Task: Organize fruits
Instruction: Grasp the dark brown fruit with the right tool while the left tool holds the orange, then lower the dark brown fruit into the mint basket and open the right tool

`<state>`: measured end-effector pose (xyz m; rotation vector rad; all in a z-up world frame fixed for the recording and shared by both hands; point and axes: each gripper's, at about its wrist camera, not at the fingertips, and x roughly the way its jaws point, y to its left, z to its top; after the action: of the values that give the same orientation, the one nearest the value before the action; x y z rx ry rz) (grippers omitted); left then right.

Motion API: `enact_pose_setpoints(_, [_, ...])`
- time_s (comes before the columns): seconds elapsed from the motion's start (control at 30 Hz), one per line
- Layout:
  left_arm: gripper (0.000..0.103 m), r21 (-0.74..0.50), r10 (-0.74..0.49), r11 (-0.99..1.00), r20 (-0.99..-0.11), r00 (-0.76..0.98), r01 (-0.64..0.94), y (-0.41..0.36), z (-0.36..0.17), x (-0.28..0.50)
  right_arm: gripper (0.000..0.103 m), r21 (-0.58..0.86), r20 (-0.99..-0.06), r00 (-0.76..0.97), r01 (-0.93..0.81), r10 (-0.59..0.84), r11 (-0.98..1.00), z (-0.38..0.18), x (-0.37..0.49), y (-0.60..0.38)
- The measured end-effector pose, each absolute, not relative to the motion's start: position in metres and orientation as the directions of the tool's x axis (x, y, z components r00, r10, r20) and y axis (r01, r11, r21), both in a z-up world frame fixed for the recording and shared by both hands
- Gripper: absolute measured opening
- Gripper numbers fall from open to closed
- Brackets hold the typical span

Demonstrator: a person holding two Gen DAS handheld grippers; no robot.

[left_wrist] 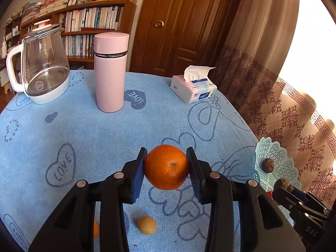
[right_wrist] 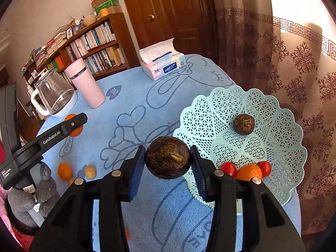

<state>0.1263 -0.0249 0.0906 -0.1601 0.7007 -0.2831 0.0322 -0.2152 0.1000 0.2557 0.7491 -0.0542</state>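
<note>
My left gripper point(left_wrist: 167, 168) is shut on an orange point(left_wrist: 166, 166) and holds it above the blue tablecloth; it also shows in the right wrist view point(right_wrist: 73, 126). My right gripper point(right_wrist: 168, 160) is shut on a dark brown hairy round fruit point(right_wrist: 168, 157), just left of the pale green lattice basket point(right_wrist: 279, 147). The basket holds another brown fruit point(right_wrist: 243, 124), two red tomatoes point(right_wrist: 228, 168) and an orange point(right_wrist: 248, 172). Loose on the cloth lie a small orange point(right_wrist: 65, 171) and a tan fruit point(right_wrist: 90, 171), which also shows in the left wrist view point(left_wrist: 147, 225).
A pink flask point(left_wrist: 110, 71), a glass kettle point(left_wrist: 42, 63) and a tissue pack point(left_wrist: 193, 87) stand at the far side of the table point(left_wrist: 84, 130). A curtain point(right_wrist: 283, 52) hangs right of the table edge. Grey plush figures point(right_wrist: 42, 189) sit at the left edge.
</note>
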Motion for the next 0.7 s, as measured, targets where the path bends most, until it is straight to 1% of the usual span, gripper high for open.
enact_pose_setpoints(0.27, [0.039, -0.233, -0.323, 0.946, -0.605, 0.727, 0.227, -0.031, 0.092, 0.121, 0.045, 0.239, -0.72, 0.693, 0.295, -0.035, 0.925, 0.086, 0.042, -0.281])
enact_pose_setpoints(0.37, [0.039, -0.229, -0.325, 0.945, -0.606, 0.726, 0.232, -0.034, 0.091, 0.121, 0.045, 0.227, -0.738, 0.672, 0.34, -0.067, 0.912, 0.078, 0.046, -0.299])
enact_pose_setpoints(0.53, [0.039, -0.223, -0.326, 0.945, -0.609, 0.723, 0.239, -0.037, 0.09, 0.12, 0.045, 0.209, -0.762, 0.64, 0.388, -0.099, 0.897, 0.066, 0.049, -0.319])
enact_pose_setpoints(0.7, [0.039, -0.218, -0.326, 0.945, -0.613, 0.72, 0.242, -0.04, 0.088, 0.121, 0.044, 0.201, -0.774, 0.624, 0.401, -0.105, 0.894, 0.057, 0.051, -0.325])
